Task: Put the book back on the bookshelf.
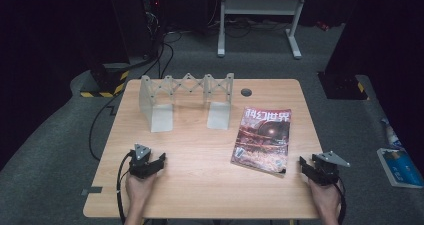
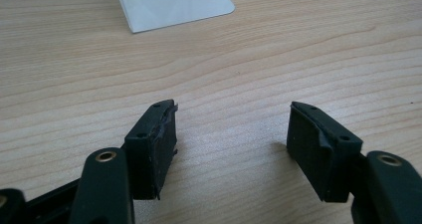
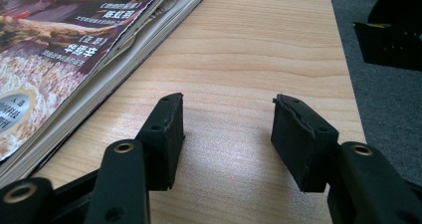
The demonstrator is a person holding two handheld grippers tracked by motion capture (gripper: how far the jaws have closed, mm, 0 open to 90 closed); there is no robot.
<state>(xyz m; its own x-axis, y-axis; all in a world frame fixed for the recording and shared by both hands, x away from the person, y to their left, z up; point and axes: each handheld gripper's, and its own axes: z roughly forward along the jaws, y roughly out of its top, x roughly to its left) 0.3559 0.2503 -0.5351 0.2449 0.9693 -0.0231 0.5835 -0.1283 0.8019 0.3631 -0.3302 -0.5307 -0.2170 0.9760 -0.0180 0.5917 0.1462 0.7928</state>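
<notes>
A magazine (image 1: 263,140) with a reddish cover lies flat on the right half of the wooden table (image 1: 200,185); its worn page edges (image 3: 124,40) run along the left of the right gripper view. A grey folding bookstand (image 1: 186,97) stands upright at the back left, and one of its flat feet (image 2: 169,5) lies ahead of the left gripper. My left gripper (image 1: 159,161) rests near the front left, open, with bare wood between its jaws (image 2: 231,134). At the front right edge, just right of the magazine, my right gripper (image 1: 303,166) is open and holds nothing (image 3: 226,129).
A round cable hole (image 1: 246,92) sits at the table's back edge. Grey carpet surrounds the table, with a white desk frame (image 1: 260,15) behind, dark equipment with hazard tape (image 1: 107,80) at back left, and a book (image 1: 400,166) on the floor at right.
</notes>
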